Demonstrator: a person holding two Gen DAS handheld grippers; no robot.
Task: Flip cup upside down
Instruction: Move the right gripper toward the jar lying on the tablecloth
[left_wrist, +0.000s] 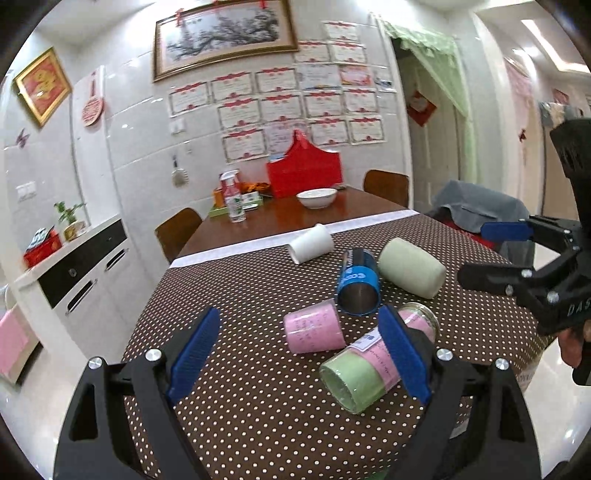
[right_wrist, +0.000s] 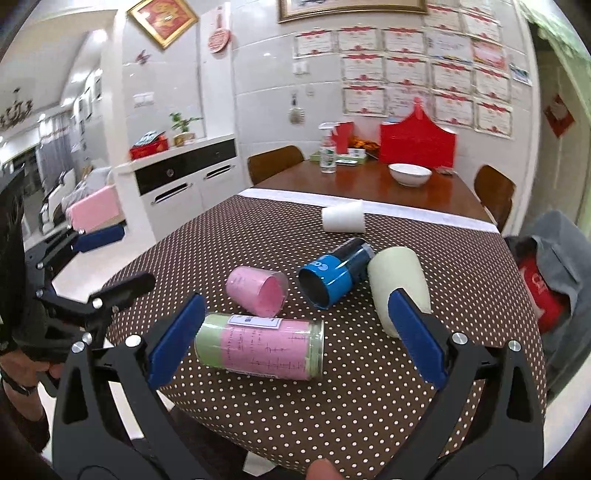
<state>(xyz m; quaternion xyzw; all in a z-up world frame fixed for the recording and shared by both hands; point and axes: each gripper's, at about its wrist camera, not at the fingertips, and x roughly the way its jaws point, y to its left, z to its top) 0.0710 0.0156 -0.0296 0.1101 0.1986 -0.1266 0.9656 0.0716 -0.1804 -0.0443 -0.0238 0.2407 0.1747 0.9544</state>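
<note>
Several cups lie on their sides on the dotted brown tablecloth (left_wrist: 240, 295): a white paper cup (left_wrist: 311, 243) (right_wrist: 343, 216), a blue metal cup (left_wrist: 358, 282) (right_wrist: 334, 271), a pale green cup (left_wrist: 412, 266) (right_wrist: 399, 290), a small pink cup (left_wrist: 314, 330) (right_wrist: 258, 291) and a glass jar with pink and green lining (left_wrist: 373, 362) (right_wrist: 260, 345). My left gripper (left_wrist: 299, 354) is open above the near table, its right pad beside the jar. My right gripper (right_wrist: 295, 339) is open too, hovering over the jar. Nothing is held.
The far bare wood table holds a white bowl (left_wrist: 317, 197), a spray bottle (left_wrist: 233, 199) and a red box (left_wrist: 304, 173). Chairs (left_wrist: 179, 230) stand around it. A grey garment (right_wrist: 557, 258) hangs at the right; a white cabinet (right_wrist: 181, 173) stands left.
</note>
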